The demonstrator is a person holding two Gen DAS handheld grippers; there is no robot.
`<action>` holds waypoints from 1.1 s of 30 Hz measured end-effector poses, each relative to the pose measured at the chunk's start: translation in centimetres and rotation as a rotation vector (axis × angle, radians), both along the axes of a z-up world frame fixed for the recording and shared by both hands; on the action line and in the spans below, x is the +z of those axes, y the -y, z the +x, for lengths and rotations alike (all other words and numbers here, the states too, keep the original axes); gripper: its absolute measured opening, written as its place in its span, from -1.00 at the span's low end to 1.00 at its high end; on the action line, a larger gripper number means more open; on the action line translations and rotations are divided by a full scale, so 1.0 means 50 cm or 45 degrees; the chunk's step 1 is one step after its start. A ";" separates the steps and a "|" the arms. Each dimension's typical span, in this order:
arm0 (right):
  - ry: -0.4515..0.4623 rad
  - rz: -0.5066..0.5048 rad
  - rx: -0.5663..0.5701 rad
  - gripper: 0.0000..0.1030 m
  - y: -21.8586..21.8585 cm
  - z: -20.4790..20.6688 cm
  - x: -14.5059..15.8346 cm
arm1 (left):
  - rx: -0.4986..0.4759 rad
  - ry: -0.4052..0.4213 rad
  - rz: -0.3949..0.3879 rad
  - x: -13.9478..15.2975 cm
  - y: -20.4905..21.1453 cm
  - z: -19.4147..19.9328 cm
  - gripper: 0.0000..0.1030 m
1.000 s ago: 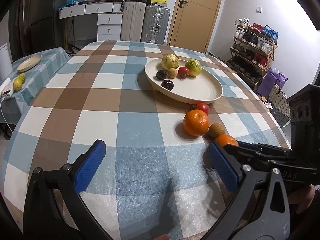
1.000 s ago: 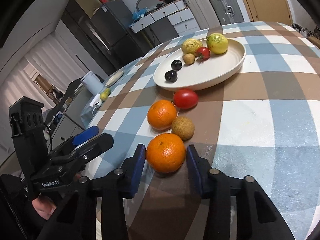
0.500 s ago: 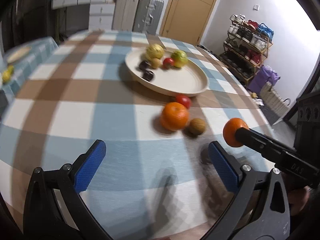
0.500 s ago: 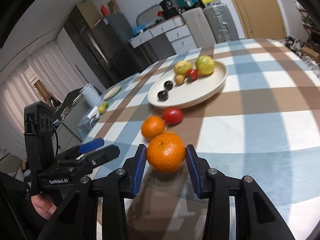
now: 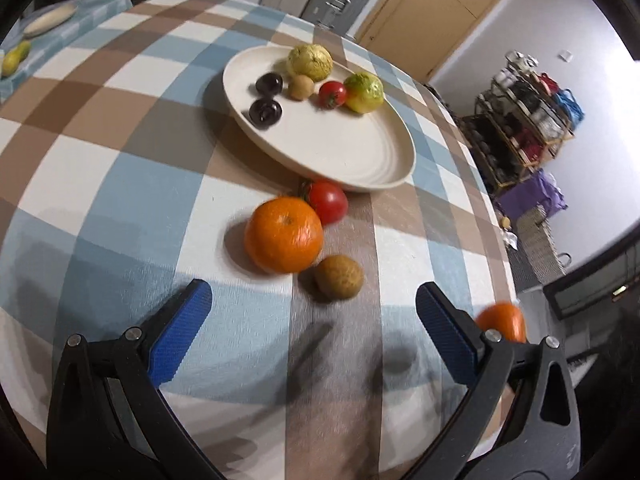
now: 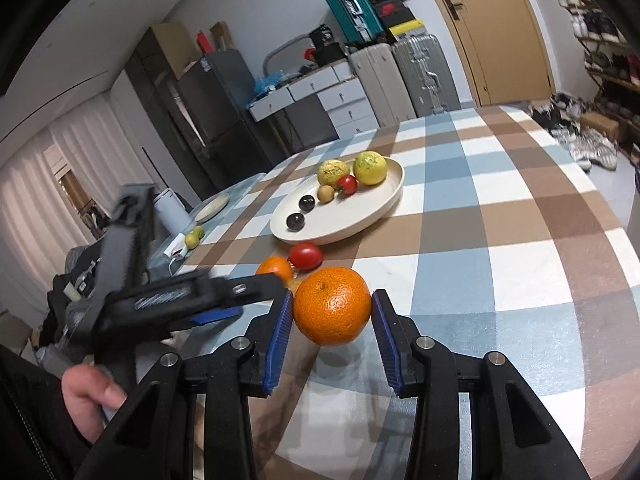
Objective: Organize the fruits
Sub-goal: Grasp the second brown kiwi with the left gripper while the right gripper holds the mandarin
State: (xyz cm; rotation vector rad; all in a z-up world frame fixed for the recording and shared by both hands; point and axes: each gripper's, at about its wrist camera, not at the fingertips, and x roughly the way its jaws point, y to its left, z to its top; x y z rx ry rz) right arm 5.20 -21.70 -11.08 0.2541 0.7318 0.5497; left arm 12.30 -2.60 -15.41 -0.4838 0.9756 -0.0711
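My right gripper point(image 6: 331, 322) is shut on an orange point(image 6: 332, 306) and holds it above the checked table; that orange also shows in the left wrist view point(image 5: 502, 321) at the right. My left gripper point(image 5: 312, 320) is open and empty, just short of a second orange point(image 5: 283, 234), a small brown fruit point(image 5: 339, 277) and a red tomato point(image 5: 327, 201) on the cloth. Beyond them a cream plate point(image 5: 340, 152) holds two yellow-green fruits, a tomato, a brown fruit and two dark fruits. The plate also shows in the right wrist view point(image 6: 360, 210).
The round table's edge point(image 5: 502, 240) drops off to the right, with a shoe rack point(image 5: 528, 120) beyond. A side table with a small plate point(image 5: 50, 20) and yellow fruit point(image 5: 14, 60) stands at the left. Suitcases point(image 6: 400, 76) and drawers line the back wall.
My right gripper has lifted the orange off the table and carried it higher. My left gripper has moved forward and tilted down toward the loose fruit.
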 end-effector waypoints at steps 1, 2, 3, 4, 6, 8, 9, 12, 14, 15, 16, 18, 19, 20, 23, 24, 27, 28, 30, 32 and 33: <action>0.004 0.001 0.006 -0.21 0.000 -0.002 0.000 | 0.005 -0.011 0.004 -0.001 0.004 0.007 0.95; 0.005 0.001 0.005 -0.21 0.002 -0.003 -0.001 | 0.016 -0.019 0.018 -0.001 0.005 0.011 0.87; 0.004 0.004 0.004 -0.20 0.002 -0.004 -0.002 | 0.034 -0.020 0.033 0.001 0.006 0.014 0.82; 0.001 0.012 0.006 -0.20 0.003 -0.003 -0.003 | 0.046 -0.022 0.044 0.002 0.008 0.017 0.82; 0.001 0.028 0.004 -0.20 0.009 -0.004 -0.005 | 0.053 -0.038 0.063 0.000 0.011 0.027 0.67; 0.001 0.038 0.001 -0.20 0.015 -0.005 -0.007 | 0.067 -0.043 0.107 0.000 0.017 0.032 0.55; -0.001 0.047 0.000 -0.20 0.017 -0.005 -0.008 | 0.068 -0.047 0.116 -0.001 0.019 0.034 0.49; -0.002 0.062 0.003 -0.21 0.022 -0.006 -0.010 | 0.063 -0.041 0.183 -0.001 0.024 0.038 0.15; 0.009 0.053 0.001 -0.20 0.023 -0.011 -0.008 | 0.051 -0.037 0.165 -0.002 0.021 0.034 0.09; 0.017 0.040 0.001 -0.20 0.022 -0.012 -0.008 | 0.049 -0.037 0.150 -0.003 0.019 0.031 0.07; 0.021 0.034 0.005 -0.20 0.022 -0.013 -0.008 | 0.045 -0.036 0.145 -0.003 0.018 0.029 0.05; 0.029 0.033 0.009 -0.20 0.022 -0.015 -0.007 | 0.028 -0.040 0.132 -0.003 0.018 0.024 -0.04; 0.031 0.035 0.011 -0.20 0.022 -0.015 -0.007 | 0.022 -0.041 0.127 -0.003 0.020 0.020 -0.07; 0.032 0.037 0.013 -0.20 0.022 -0.016 -0.007 | 0.016 -0.040 0.125 -0.003 0.021 0.017 -0.12; 0.036 0.044 0.017 -0.20 0.021 -0.018 -0.006 | -0.016 -0.035 0.135 -0.003 0.030 0.009 -0.20; 0.037 0.044 0.017 -0.20 0.021 -0.016 -0.006 | -0.021 -0.031 0.139 -0.004 0.031 0.007 -0.23; 0.044 0.040 0.017 -0.20 0.018 -0.017 -0.004 | -0.034 -0.038 0.105 -0.005 0.030 0.004 -0.32; 0.044 0.039 0.017 -0.20 0.018 -0.018 -0.003 | -0.040 -0.038 0.100 -0.005 0.030 0.004 -0.34; 0.043 0.038 0.016 -0.20 0.018 -0.018 -0.004 | -0.067 -0.036 0.065 -0.007 0.031 0.005 -0.59; 0.039 0.037 0.015 -0.20 0.018 -0.018 -0.003 | -0.088 -0.030 0.069 -0.004 0.036 0.006 -0.62; 0.039 0.034 0.013 -0.20 0.017 -0.019 -0.003 | -0.083 -0.031 0.067 -0.003 0.036 0.007 -0.62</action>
